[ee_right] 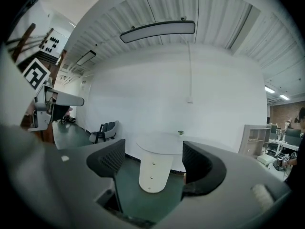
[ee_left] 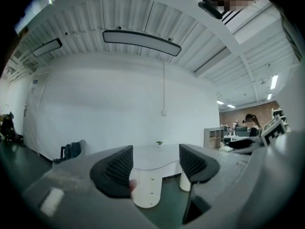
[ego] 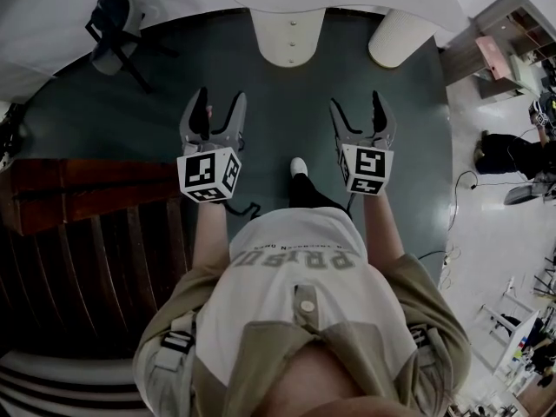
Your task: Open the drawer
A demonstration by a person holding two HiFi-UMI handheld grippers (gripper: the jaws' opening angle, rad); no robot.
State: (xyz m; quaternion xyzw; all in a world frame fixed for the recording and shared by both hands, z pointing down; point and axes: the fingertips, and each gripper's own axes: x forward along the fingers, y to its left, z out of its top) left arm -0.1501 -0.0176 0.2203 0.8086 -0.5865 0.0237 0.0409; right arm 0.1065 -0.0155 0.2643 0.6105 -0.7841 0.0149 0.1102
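While tools (ego: pixel 221 101) (ego: pixel 355 102) gape, chair (ego: pixel 117 24) stands left of drawers (ego: pixel 288 35).

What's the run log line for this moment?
left gripper: jaws apart, empty | right gripper: jaws apart, empty | drawers: ahead, shut, untouched

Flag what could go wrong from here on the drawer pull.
Left claw and right claw hang open and empty, apart from the drawer unit: the approach could drift off line.
Its three knobs look small: a claw may slip or catch the wrong drawer.
The tabletop overhangs the top knob: possible bump.
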